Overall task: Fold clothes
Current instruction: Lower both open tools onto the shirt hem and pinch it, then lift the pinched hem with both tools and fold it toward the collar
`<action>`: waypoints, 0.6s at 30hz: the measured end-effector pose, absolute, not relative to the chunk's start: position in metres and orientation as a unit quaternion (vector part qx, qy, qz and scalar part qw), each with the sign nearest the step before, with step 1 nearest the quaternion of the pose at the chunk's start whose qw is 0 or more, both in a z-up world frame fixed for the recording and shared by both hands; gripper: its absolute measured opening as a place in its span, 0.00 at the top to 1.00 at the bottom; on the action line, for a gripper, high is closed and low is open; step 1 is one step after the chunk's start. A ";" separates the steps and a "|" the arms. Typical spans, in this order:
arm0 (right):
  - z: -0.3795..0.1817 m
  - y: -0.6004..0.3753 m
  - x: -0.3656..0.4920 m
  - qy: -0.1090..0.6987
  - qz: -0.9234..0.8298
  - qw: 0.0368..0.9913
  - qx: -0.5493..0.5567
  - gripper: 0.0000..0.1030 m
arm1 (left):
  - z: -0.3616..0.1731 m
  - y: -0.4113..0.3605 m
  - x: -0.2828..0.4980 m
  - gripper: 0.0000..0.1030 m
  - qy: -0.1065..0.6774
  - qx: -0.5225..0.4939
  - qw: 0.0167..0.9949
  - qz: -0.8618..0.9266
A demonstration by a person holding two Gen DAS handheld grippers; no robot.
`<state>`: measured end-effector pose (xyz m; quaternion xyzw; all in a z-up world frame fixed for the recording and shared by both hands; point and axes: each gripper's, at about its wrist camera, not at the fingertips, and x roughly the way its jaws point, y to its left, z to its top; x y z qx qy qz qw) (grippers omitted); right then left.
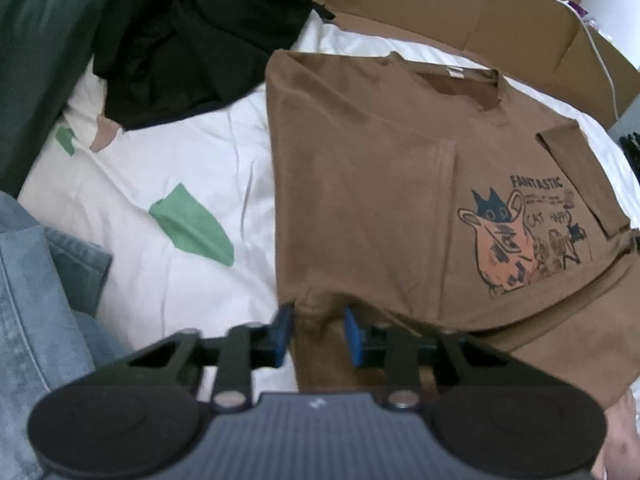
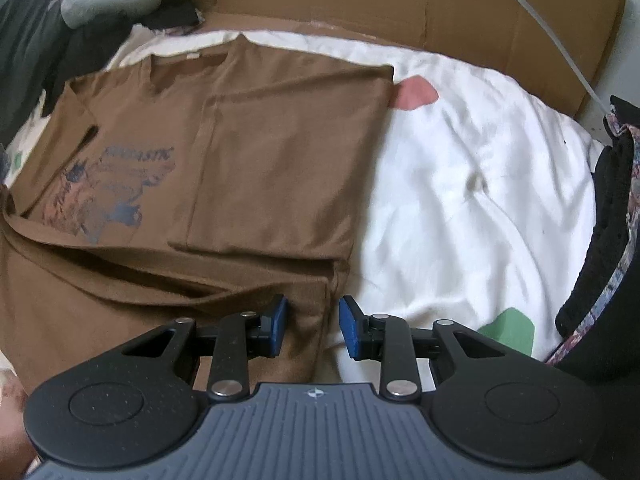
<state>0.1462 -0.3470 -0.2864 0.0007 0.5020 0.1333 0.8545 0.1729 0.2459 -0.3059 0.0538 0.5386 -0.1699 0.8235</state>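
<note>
One brown T-shirt (image 1: 380,168) on bed; two grippers: left gripper (image 1: 318,334), right gripper (image 2: 312,326).

Both point steeply down: the left gripper (image 1: 316,334) pinches brown cloth between its narrowed jaws, and the right gripper (image 2: 313,326) also grips cloth.

left wrist: close, steeply down | right wrist: same | shared: brown t-shirt (image 1: 380,184)

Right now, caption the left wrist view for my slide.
Left gripper straddles the brown T-shirt's near hem on the white bedsheet.
</note>
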 end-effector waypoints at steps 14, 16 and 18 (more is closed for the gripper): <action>-0.280 -0.359 0.145 0.500 0.105 0.859 0.038 0.97 | -0.295 0.278 0.166 0.94 0.524 -0.039 0.841 -0.128; -0.283 -0.361 0.146 0.502 0.098 0.858 0.041 0.97 | -0.298 0.281 0.167 0.94 0.526 -0.047 0.840 -0.123; -0.289 -0.362 0.147 0.508 0.094 0.855 0.045 0.97 | -0.303 0.281 0.169 0.93 0.530 -0.048 0.838 -0.120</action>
